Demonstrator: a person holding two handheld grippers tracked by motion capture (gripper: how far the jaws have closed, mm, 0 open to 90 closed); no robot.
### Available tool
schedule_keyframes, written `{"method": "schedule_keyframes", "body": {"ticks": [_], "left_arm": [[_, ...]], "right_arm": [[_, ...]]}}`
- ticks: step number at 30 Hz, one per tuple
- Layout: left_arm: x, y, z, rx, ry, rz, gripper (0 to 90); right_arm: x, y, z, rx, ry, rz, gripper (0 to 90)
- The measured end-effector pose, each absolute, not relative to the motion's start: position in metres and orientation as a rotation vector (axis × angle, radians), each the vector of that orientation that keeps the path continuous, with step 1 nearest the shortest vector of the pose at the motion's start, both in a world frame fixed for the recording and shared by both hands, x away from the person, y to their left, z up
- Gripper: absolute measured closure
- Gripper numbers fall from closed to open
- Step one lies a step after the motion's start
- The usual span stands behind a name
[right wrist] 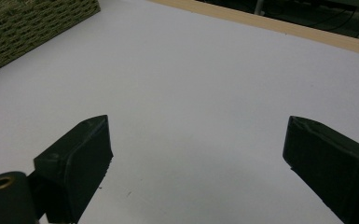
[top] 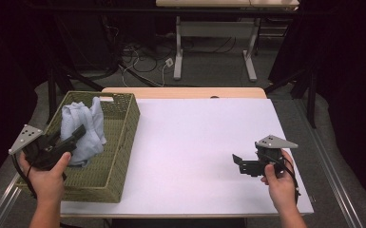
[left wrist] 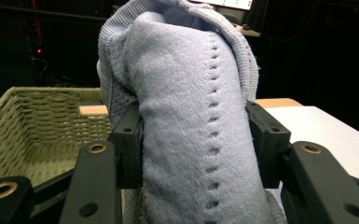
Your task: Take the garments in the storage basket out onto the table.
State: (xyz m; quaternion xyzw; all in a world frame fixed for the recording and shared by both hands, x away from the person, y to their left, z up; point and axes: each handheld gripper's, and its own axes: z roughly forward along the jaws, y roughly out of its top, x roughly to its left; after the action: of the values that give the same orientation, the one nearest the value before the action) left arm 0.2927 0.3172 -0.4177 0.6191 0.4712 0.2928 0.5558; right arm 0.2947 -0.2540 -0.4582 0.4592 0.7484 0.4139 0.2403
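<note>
left gripper (top: 76, 134) has its fingers (left wrist: 129, 140) pinching a bunched fold of the pale blue knit cloth (top: 81, 129), which fills the gap between them in the left gripper view. the cloth (left wrist: 186, 116) stands up out of the woven basket (top: 123, 142) at the left end of the bench (top: 195, 156), lower part apparently still resting inside. gripping a thick gathered fold rather than an edge probably lets the whole piece come up together. right gripper (top: 237, 161) is held over the bare white bench top (right wrist: 191, 93), well apart from the basket (right wrist: 37, 28), fingers (right wrist: 79, 158) spread with nothing between them, likely waiting to take or flatten the cloth once it clears the rim.
</note>
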Motion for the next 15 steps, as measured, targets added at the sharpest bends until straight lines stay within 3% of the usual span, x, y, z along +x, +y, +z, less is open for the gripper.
{"method": "schedule_keyframes", "body": {"ticks": [15], "left_arm": [[0.285,0.285,-0.412,1.502,1.022,0.667,48.9]], "right_arm": [[0.295,-0.252,-0.460,1.247,2.055,1.136,7.5]]}}
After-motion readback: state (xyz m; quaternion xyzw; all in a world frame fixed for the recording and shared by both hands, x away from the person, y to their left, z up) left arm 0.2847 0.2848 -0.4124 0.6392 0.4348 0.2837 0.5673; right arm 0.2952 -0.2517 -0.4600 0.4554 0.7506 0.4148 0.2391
